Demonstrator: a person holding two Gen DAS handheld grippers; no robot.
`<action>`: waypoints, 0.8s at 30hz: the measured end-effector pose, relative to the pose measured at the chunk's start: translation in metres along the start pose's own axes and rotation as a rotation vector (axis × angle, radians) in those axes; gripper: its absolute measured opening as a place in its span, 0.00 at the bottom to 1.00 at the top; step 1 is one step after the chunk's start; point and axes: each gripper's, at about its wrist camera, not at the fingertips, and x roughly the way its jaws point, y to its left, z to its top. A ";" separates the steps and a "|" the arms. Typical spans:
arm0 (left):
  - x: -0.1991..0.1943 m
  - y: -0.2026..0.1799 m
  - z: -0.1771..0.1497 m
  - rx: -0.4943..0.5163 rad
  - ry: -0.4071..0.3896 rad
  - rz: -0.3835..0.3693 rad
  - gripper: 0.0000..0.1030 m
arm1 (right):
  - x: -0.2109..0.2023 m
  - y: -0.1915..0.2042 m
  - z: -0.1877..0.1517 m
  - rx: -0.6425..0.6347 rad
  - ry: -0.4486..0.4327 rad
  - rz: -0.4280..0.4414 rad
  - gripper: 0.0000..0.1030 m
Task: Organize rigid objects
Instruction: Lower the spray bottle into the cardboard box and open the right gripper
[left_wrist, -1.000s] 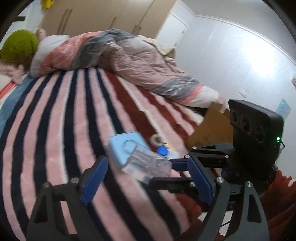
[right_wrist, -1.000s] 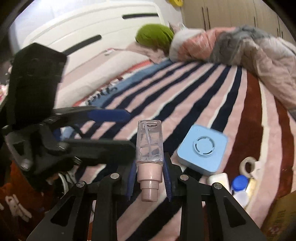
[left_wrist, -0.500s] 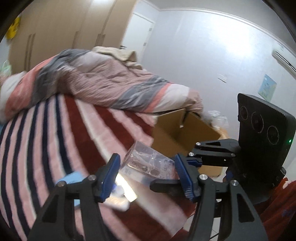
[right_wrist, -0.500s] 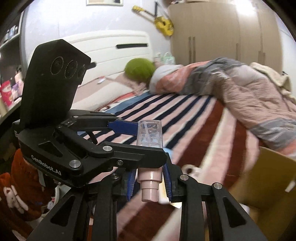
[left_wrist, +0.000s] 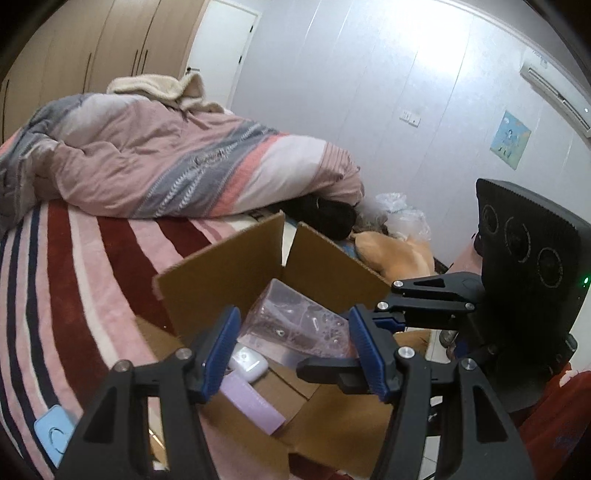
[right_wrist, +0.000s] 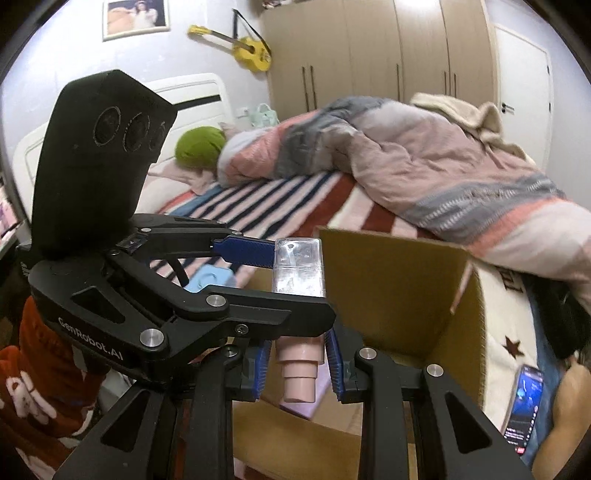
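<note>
Two things are in your grippers at once, each held over the open brown cardboard box (left_wrist: 229, 266) that stands on the bed's edge. Your left gripper (left_wrist: 293, 350) has its blue pads pressed on the sides of a clear, crinkled plastic case (left_wrist: 295, 325); its jaws have just been closing on it. Your right gripper (right_wrist: 297, 360) is clamped narrowly on the pink neck of a small clear bottle with a pink cap (right_wrist: 298, 295), which stands upright between the pads. I think you carry both together to save a trip. Inside the box a white rounded earbud case (left_wrist: 247, 363) and a flat lilac box (left_wrist: 253, 404) already lie on the bottom. Further away, a light blue square case (right_wrist: 208, 278) waits on the striped blanket (left_wrist: 55, 295), probably next to collect.
</note>
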 end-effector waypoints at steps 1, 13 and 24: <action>0.006 0.000 0.001 -0.004 0.013 0.004 0.57 | 0.001 -0.005 -0.003 0.008 0.009 0.001 0.22; -0.018 0.007 -0.004 0.025 -0.034 0.097 0.81 | 0.010 -0.014 -0.008 0.043 0.063 -0.039 0.43; -0.114 0.054 -0.040 -0.041 -0.146 0.245 0.81 | 0.020 0.039 0.018 -0.016 0.052 0.008 0.43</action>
